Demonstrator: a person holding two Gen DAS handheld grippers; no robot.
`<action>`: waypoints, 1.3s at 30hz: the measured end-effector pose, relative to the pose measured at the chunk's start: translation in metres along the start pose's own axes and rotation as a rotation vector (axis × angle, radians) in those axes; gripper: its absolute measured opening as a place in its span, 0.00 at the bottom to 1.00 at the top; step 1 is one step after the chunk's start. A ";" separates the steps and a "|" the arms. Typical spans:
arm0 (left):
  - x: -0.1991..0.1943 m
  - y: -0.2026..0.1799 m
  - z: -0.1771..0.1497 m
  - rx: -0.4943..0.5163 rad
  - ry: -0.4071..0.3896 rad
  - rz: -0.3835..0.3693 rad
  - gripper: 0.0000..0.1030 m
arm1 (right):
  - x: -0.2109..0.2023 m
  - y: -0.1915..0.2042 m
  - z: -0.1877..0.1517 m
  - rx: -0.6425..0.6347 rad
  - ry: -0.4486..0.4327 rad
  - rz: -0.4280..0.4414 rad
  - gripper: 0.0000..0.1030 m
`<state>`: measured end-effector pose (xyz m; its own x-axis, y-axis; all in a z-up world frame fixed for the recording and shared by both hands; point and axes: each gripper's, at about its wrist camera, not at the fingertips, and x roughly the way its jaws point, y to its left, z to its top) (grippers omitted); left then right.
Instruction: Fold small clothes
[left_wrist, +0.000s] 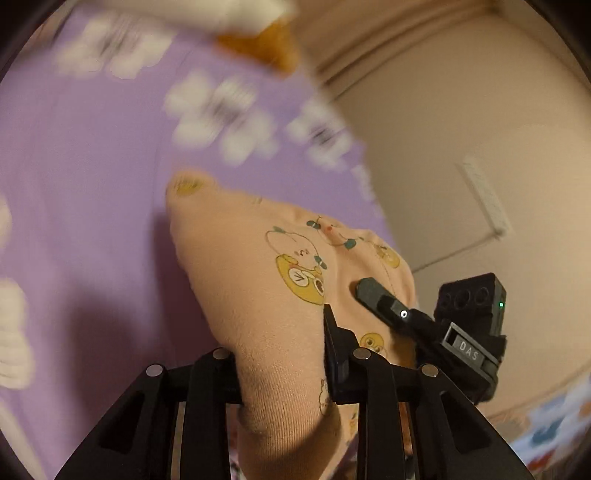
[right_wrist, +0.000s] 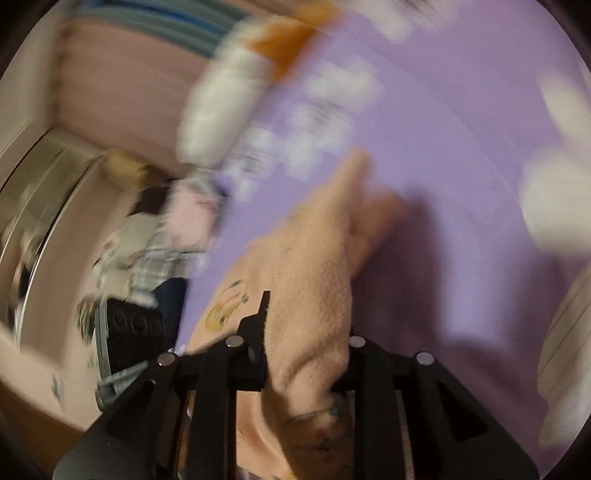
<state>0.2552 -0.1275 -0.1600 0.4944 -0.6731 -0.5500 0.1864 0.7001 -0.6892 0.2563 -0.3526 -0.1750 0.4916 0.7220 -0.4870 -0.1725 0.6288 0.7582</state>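
The main risk is the fabric slipping out of one grip. Each hand-held gripper pinches only a small bunch of cloth near an edge, and the soft knit could slide free under its own weight, dropping one side and leaving the piece hanging crooked. A second risk is an uneven fold: if the two held points are not matching corners, the garment will come down skewed and need redoing. The free tip could also tuck under itself as it lands, trapping a crease. Both views are smeared, so the exact hold is hard to judge.

The left hand-held gripper is narrowed onto the peach garment, cloth bunched between its jaws. The right hand-held gripper is likewise closed narrow on the same garment; in the left view its finger presses on the fabric just beside the left grip.

The garment is a small peach knit printed with yellow and white cartoon animals and small green sprigs. It is raised off the purple bed sheet, stretched between the two grips, with one pointed end sticking forward and casting a shadow on the sheet below. The sheet has white flower shapes. A blurred white and orange thing lies toward the bed's far edge.
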 end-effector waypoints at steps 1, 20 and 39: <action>-0.022 -0.013 0.000 0.027 -0.036 -0.031 0.26 | -0.011 0.015 0.002 -0.038 -0.029 0.034 0.21; -0.123 -0.043 -0.026 0.179 -0.287 0.280 0.26 | -0.008 0.144 -0.017 -0.237 -0.088 0.175 0.23; -0.155 -0.034 -0.009 0.221 -0.349 0.339 0.26 | 0.012 0.209 -0.009 -0.471 -0.088 0.095 0.24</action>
<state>0.1652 -0.0490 -0.0559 0.8037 -0.3072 -0.5095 0.1225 0.9235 -0.3636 0.2183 -0.2101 -0.0258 0.5218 0.7683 -0.3707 -0.5777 0.6380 0.5092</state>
